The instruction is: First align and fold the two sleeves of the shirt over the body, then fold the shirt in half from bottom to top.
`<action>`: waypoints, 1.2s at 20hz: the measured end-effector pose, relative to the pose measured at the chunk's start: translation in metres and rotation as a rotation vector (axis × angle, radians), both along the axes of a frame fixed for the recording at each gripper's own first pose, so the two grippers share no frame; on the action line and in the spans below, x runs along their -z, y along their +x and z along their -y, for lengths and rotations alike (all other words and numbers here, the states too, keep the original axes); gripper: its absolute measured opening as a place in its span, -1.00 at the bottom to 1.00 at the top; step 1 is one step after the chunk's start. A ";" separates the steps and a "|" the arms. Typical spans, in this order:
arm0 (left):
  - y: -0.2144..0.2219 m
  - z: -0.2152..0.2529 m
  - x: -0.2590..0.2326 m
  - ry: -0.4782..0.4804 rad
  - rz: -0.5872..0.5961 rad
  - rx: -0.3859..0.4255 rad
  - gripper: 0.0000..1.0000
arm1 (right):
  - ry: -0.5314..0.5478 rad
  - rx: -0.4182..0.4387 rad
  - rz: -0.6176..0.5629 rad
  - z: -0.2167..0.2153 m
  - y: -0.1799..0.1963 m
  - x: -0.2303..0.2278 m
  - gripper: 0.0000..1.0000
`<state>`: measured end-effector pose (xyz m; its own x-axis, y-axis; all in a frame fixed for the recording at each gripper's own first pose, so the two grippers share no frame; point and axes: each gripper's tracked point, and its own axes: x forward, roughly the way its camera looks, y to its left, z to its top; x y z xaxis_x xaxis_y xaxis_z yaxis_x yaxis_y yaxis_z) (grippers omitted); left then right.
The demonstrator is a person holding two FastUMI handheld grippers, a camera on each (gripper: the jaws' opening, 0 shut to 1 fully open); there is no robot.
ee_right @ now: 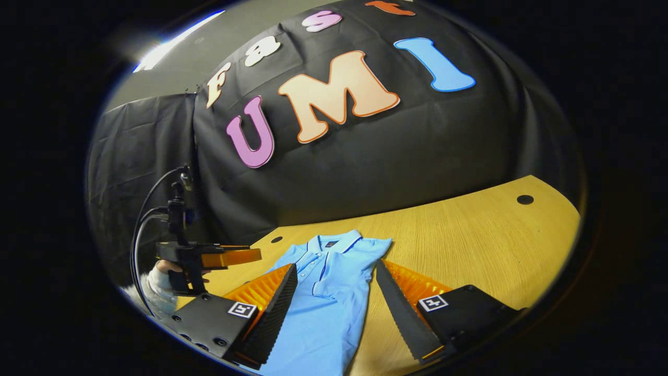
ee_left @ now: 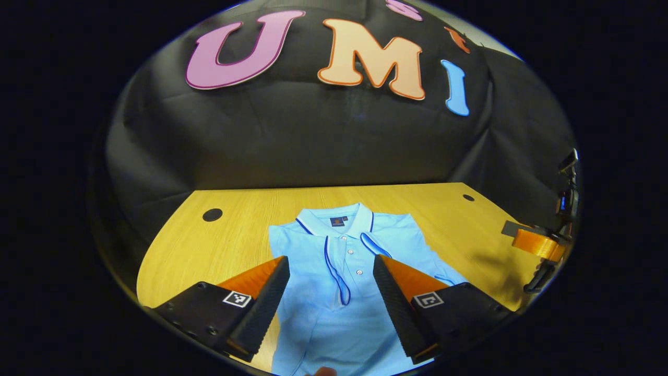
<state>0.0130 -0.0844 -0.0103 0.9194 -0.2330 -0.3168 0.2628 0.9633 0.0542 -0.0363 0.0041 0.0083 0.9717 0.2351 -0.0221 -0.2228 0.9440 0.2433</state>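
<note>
A light blue polo shirt (ee_left: pixel 334 292) lies flat on the wooden table (ee_left: pixel 224 245), collar toward the far wall. Both sleeves, edged with dark trim, lie folded inward over its chest. My left gripper (ee_left: pixel 330 261) hovers open above the shirt's middle, a finger over each side, holding nothing. In the right gripper view the same shirt (ee_right: pixel 329 297) runs between the open fingers of my right gripper (ee_right: pixel 336 266), which is above its lower part. The left gripper (ee_right: pixel 229 257) shows at the left, held by a hand (ee_right: pixel 156 284). The right gripper (ee_left: pixel 537 244) shows at the table's right edge.
The black cloth wall (ee_left: pixel 323 146) closes the table's far side. Round cable holes (ee_left: pixel 212 214) (ee_left: pixel 468 197) sit near the far corners. Bare wood (ee_right: pixel 485 245) stretches right of the shirt. A cable (ee_right: pixel 140 230) loops behind the left gripper.
</note>
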 end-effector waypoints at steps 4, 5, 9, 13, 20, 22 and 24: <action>-0.064 -0.014 -0.003 0.040 0.036 0.032 0.93 | -0.075 -0.066 -0.025 -0.028 -0.038 0.016 0.93; -0.080 -0.018 0.000 0.037 0.042 0.037 0.92 | -0.093 -0.076 -0.050 -0.035 -0.052 0.024 0.94; -0.153 -0.049 0.034 0.046 -0.018 0.019 0.92 | -0.155 -0.112 -0.118 -0.054 -0.117 0.055 0.93; -0.217 -0.076 0.066 0.042 -0.066 0.001 0.92 | -0.218 -0.093 -0.192 -0.060 -0.171 0.099 0.93; -0.277 -0.096 0.113 0.035 -0.110 -0.048 0.92 | -0.315 -0.075 -0.257 -0.078 -0.223 0.151 0.94; -0.288 -0.098 0.124 0.043 -0.128 -0.056 0.92 | -0.371 -0.057 -0.260 -0.077 -0.228 0.159 0.94; -0.295 -0.097 0.129 0.051 -0.125 -0.050 0.92 | -0.404 -0.047 -0.265 -0.076 -0.233 0.166 0.94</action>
<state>-0.2817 0.0122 -0.1392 0.8819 -0.1688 -0.4401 0.2224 0.9722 0.0728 -0.2697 0.0803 -0.1576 0.9088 0.2006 -0.3658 -0.2479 0.9649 -0.0869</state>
